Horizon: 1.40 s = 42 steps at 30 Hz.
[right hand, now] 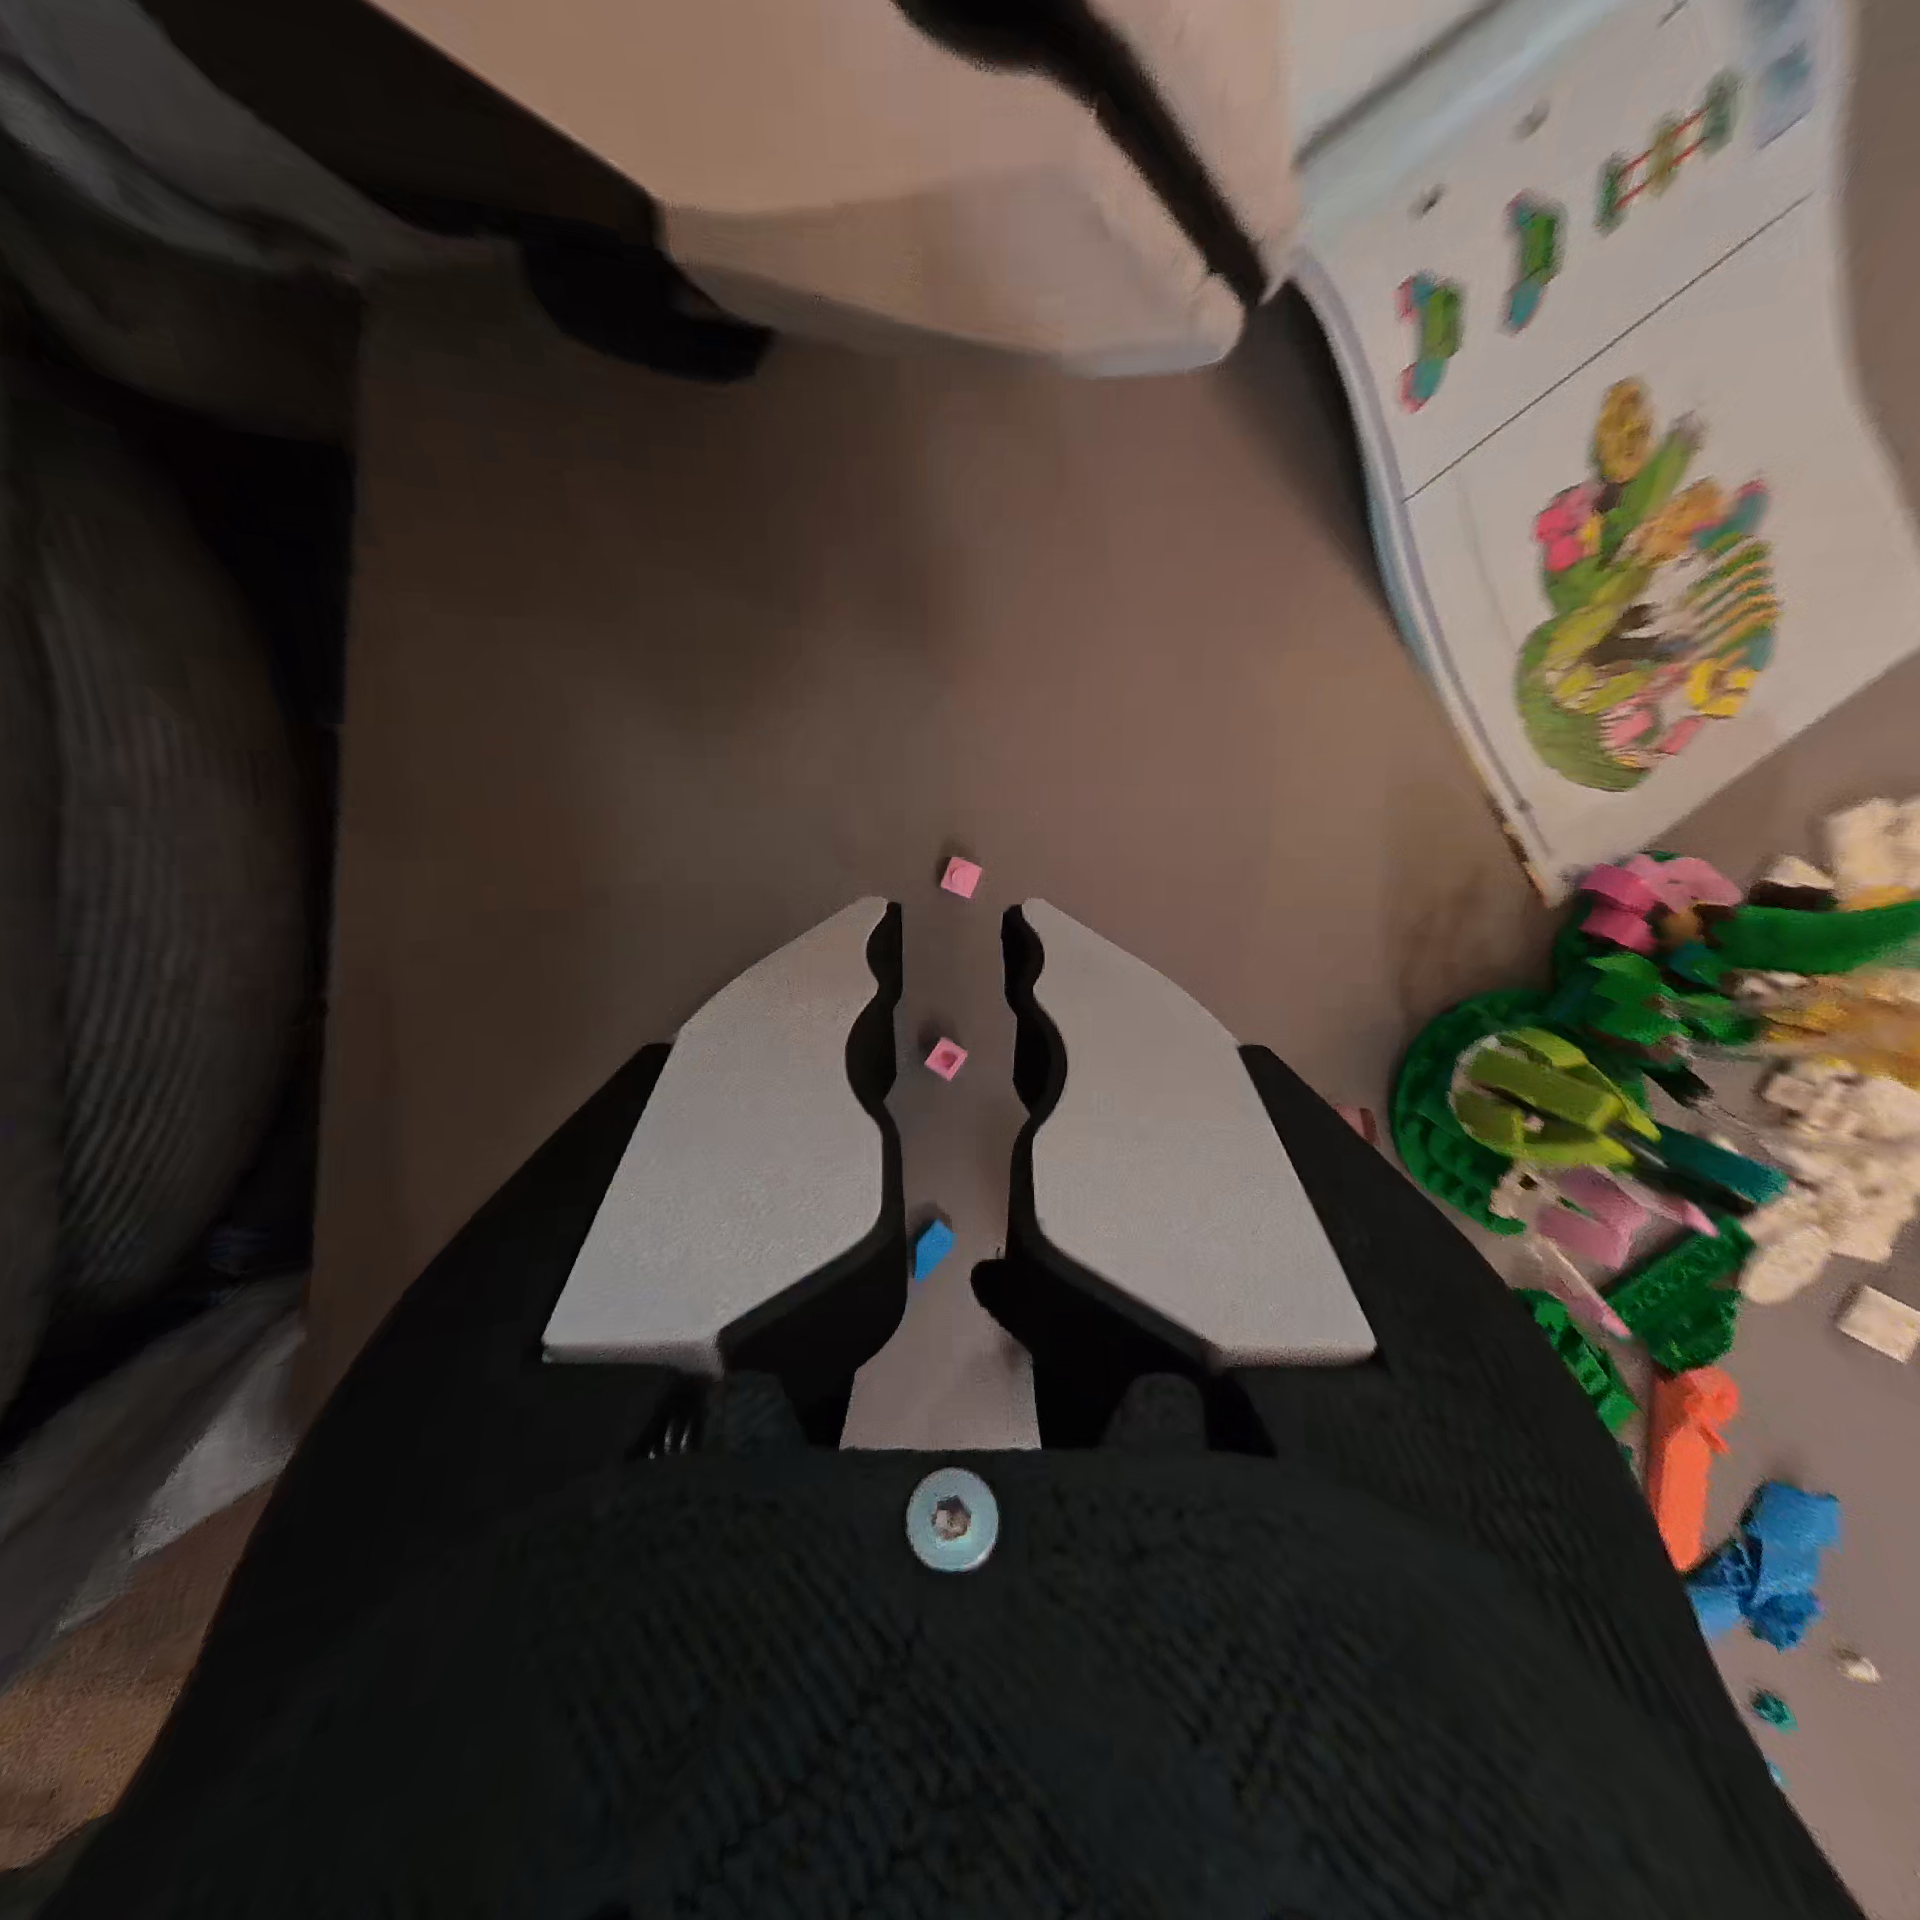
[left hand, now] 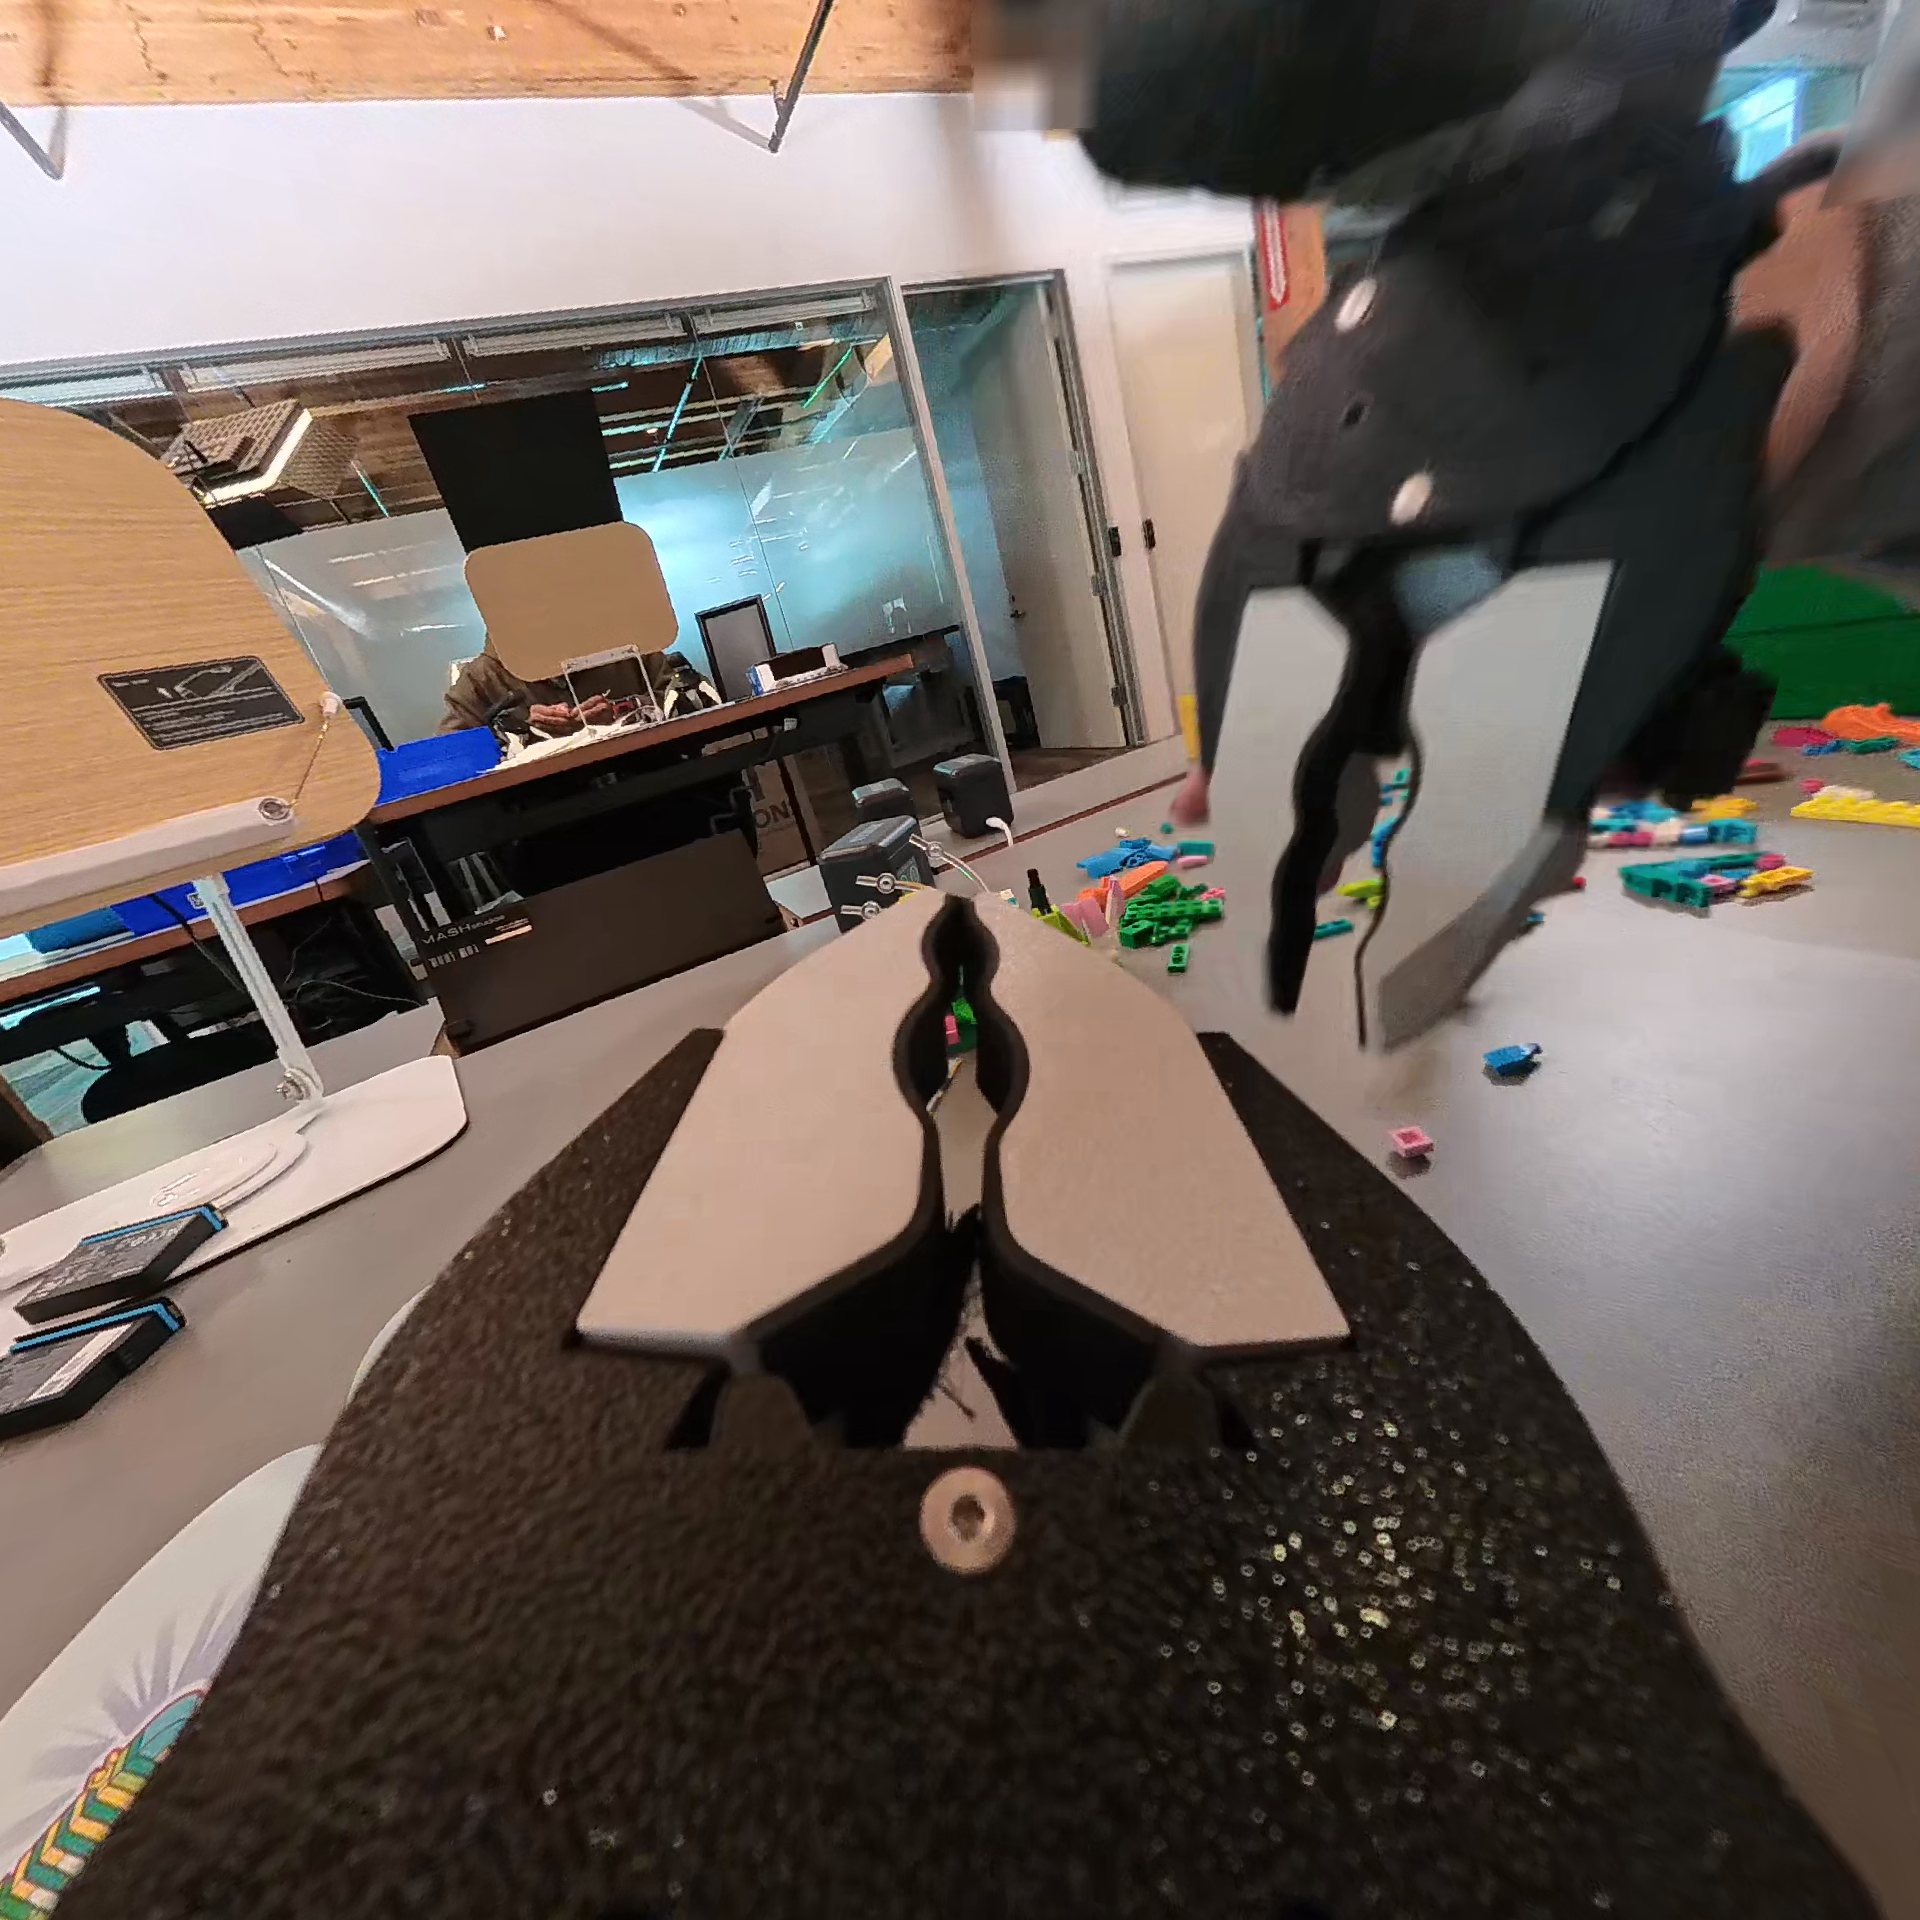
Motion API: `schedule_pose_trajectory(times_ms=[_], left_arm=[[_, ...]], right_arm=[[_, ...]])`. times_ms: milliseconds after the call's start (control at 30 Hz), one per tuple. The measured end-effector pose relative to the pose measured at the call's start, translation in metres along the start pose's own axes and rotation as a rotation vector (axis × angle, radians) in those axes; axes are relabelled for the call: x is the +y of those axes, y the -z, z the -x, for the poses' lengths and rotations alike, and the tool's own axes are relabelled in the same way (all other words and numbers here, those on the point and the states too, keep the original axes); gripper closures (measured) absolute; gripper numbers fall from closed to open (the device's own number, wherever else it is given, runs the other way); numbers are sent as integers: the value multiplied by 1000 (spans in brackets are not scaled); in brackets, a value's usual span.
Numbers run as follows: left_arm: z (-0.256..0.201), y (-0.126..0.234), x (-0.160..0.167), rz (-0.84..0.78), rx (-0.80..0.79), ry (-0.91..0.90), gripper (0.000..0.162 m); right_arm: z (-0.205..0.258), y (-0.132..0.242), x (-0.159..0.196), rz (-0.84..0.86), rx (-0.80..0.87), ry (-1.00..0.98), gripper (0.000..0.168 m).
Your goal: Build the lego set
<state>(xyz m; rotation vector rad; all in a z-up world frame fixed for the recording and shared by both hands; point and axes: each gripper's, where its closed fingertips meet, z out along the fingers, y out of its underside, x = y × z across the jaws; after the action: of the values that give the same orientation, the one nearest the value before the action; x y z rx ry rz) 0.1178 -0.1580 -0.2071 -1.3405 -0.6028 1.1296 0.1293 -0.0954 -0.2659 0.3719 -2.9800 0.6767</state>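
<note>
In the right wrist view my right gripper is open and empty above the grey table. One small pink brick lies just past its tips, another pink brick and a blue brick lie under the gap. The left wrist view shows it blurred over the pink brick and the blue brick. My left gripper is shut at the tips; green and pink show through its gap, held or behind I cannot tell. A partly built green model stands at the right.
An open instruction booklet lies at the far right, with white bricks, an orange piece and a blue piece near it. Loose coloured bricks and a green baseplate lie ahead. A white stand base and black packs sit left. There is about 9 cm between the tips of the two grippers. The small pink brick is about 5 cm from my right fingertips and 12 cm from my left.
</note>
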Motion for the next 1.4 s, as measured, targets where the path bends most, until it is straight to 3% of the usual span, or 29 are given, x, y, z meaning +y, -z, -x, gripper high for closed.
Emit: schedule_pose_trajectory(times_ms=[133,333,467,567,700,1033,1400], left_arm=[[-3,-1,2,15,14,-22,162],[-7,-2,4,42,25,-53,162],[-6,-1,4,44,25,-55,162],[-6,-1,4,45,26,-56,162],[-6,0,4,48,27,-57,162],[-4,2,2,36,26,-48,162],[-5,2,2,41,31,-54,162]], right_arm=[[-14,49,23,-126,126,-120,151],[-54,106,120,-168,371,-414,152],[-76,121,191,-210,459,-558,151],[-86,127,248,-130,558,-677,151],[-87,135,295,-93,665,-850,149],[-69,141,341,-69,763,-1226,150],[-54,158,353,-92,816,-1324,151]])
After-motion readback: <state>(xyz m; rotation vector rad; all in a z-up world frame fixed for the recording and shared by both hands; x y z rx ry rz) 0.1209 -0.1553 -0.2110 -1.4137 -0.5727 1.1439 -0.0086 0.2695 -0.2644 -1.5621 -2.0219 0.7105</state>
